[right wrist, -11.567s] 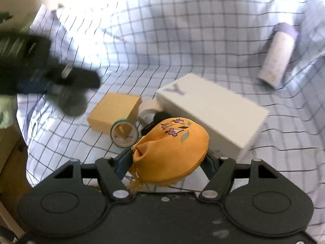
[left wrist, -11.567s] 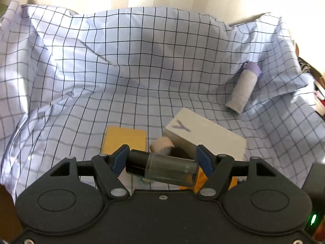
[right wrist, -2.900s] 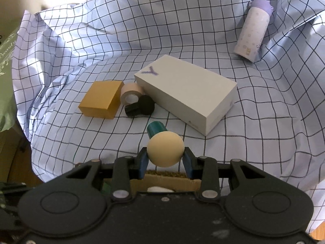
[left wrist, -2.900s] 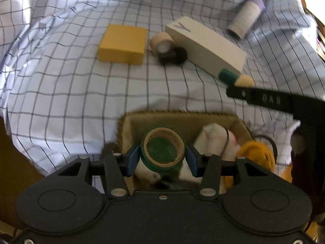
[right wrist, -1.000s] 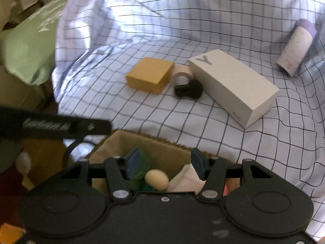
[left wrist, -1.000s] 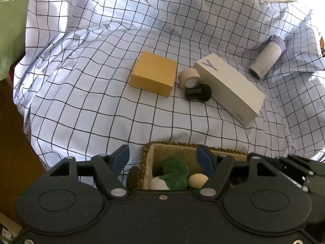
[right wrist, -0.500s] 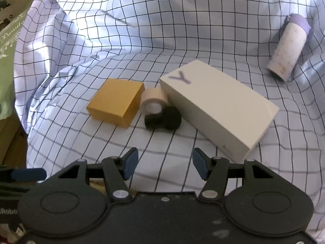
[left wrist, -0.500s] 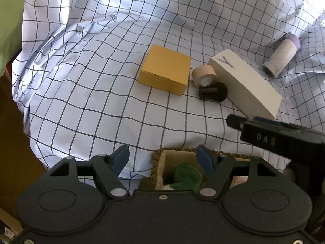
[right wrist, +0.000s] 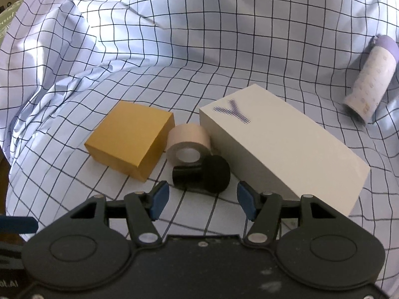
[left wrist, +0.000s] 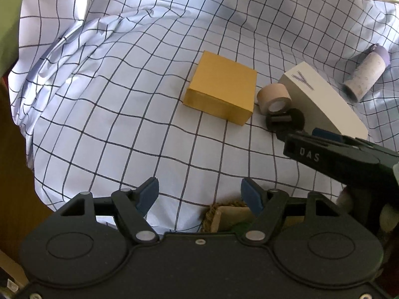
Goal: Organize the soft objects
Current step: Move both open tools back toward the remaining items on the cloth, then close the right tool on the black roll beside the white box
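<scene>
Both the left gripper [left wrist: 199,194] and right gripper [right wrist: 200,200] hang spread apart, holding nothing. Just ahead of the right one lies a black cap [right wrist: 203,172]. A basket [left wrist: 224,215], partly hidden, sits under the left.

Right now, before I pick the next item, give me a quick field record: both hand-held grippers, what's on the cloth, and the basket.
left hand-held gripper: open, empty, above the basket edge
right hand-held gripper: open, empty, facing the black piece
black piece: on its side, in front of the beige tape roll
yellow box: left of the roll
white box: right of the roll
patterned bottle: lying far right
basket: only a corner visible
checked cloth: under everything
</scene>
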The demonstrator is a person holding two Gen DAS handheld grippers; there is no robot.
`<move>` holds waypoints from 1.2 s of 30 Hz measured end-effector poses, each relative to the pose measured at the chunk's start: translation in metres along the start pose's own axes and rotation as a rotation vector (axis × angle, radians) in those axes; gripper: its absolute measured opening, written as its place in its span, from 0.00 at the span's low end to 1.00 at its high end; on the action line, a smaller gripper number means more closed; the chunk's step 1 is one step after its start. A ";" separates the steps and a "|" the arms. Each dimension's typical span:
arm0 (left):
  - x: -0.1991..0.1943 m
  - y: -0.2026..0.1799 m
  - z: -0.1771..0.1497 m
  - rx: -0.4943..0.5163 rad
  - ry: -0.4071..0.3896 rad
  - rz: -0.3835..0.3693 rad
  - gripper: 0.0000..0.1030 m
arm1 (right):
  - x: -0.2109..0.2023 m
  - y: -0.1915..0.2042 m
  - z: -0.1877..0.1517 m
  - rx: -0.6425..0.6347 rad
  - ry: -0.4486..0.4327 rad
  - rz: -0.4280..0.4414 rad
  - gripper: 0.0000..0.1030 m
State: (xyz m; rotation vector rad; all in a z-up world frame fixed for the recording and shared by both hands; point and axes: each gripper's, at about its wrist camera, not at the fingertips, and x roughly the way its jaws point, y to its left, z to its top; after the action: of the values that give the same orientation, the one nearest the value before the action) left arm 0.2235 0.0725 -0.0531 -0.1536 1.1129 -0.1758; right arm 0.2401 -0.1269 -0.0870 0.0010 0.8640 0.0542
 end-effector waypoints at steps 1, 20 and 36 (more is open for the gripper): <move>0.002 0.000 0.000 -0.002 0.004 0.000 0.66 | 0.002 0.001 0.001 -0.002 -0.002 -0.002 0.59; 0.018 0.004 0.011 -0.016 0.031 0.016 0.66 | 0.032 0.012 0.009 -0.023 0.007 -0.056 0.57; 0.007 -0.011 0.039 0.036 -0.074 0.065 0.68 | -0.019 -0.002 0.000 0.011 -0.034 -0.014 0.56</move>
State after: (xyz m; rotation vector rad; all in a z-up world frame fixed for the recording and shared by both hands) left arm 0.2606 0.0619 -0.0401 -0.0912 1.0392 -0.1315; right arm 0.2281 -0.1300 -0.0723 0.0059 0.8299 0.0361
